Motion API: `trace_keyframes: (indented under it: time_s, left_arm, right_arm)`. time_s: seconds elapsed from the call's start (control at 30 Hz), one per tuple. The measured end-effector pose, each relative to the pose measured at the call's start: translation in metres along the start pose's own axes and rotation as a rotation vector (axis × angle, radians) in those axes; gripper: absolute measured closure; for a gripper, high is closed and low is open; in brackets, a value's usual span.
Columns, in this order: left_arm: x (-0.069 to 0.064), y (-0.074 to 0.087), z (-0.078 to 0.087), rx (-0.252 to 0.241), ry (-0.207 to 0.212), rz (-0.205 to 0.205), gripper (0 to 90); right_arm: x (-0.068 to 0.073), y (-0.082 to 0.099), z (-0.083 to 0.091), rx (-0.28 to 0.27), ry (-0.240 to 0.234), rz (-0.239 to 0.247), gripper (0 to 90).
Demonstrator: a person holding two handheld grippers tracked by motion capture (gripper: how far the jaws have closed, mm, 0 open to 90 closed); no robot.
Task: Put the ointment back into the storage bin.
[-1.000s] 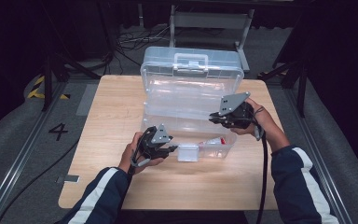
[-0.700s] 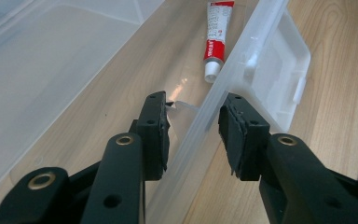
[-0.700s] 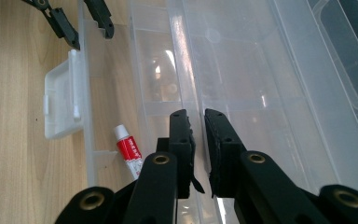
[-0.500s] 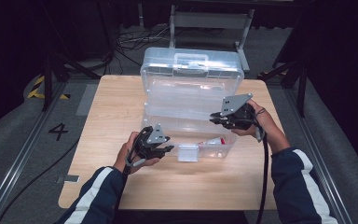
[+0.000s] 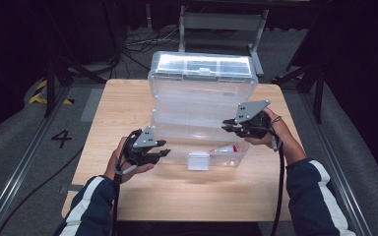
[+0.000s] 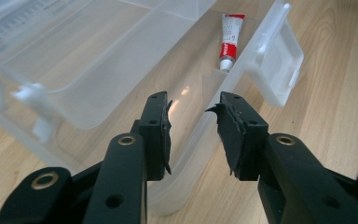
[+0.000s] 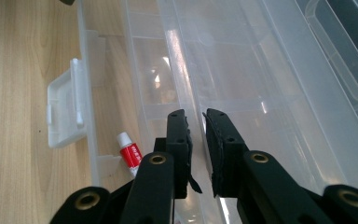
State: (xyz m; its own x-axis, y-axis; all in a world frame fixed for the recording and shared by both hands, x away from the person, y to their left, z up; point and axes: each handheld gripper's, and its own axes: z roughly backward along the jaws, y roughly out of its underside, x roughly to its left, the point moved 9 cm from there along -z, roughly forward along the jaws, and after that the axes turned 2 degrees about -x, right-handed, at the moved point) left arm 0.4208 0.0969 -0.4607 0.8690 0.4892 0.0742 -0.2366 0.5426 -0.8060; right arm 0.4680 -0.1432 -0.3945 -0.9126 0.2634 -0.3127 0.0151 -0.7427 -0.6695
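Left claw sits open at the clear plastic organiser box's front-left corner; right claw nearly closed on its inner tray's rim, red-and-white tube inside.

I am looking at a recording lab or studio. A lone wooden surface stands on grey carpet among black drapes. Metal floor rails run at 9 and 3 o'clock, a painted number 4 at 9, loose cables at 12.
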Motion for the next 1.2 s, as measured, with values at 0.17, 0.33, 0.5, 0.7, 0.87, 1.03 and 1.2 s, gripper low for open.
trace_keyframes:
  time_s: [0.17,0.33,0.5,0.7,0.87,1.03,1.2]
  left_arm:
    - [0.013,0.000,0.018,-0.030,-0.035,0.034,71.4]
    - [0.029,0.000,0.029,-0.056,-0.079,0.061,79.0]
    - [0.045,-0.007,0.039,-0.104,-0.125,0.098,85.2]
    - [0.074,-0.022,0.042,-0.170,-0.178,0.156,90.0]
    - [0.093,-0.043,0.041,-0.221,-0.184,0.187,90.0]
    - [0.108,-0.069,0.038,-0.236,-0.228,0.183,90.0]
    - [0.118,-0.083,0.033,-0.219,-0.260,0.201,90.0]
  right_arm:
    - [0.001,0.001,0.000,-0.013,0.002,-0.009,80.3]
    - [0.002,0.001,-0.001,-0.016,0.002,-0.004,80.3]
    - [0.003,0.001,-0.001,-0.017,0.002,-0.004,80.3]
    - [0.003,0.000,-0.002,-0.019,0.006,-0.003,80.3]
    - [0.003,0.000,-0.002,-0.017,0.006,-0.003,80.5]
    - [0.003,0.000,-0.002,-0.018,0.006,-0.005,80.6]
    - [0.004,0.000,-0.002,-0.016,0.010,-0.008,80.6]
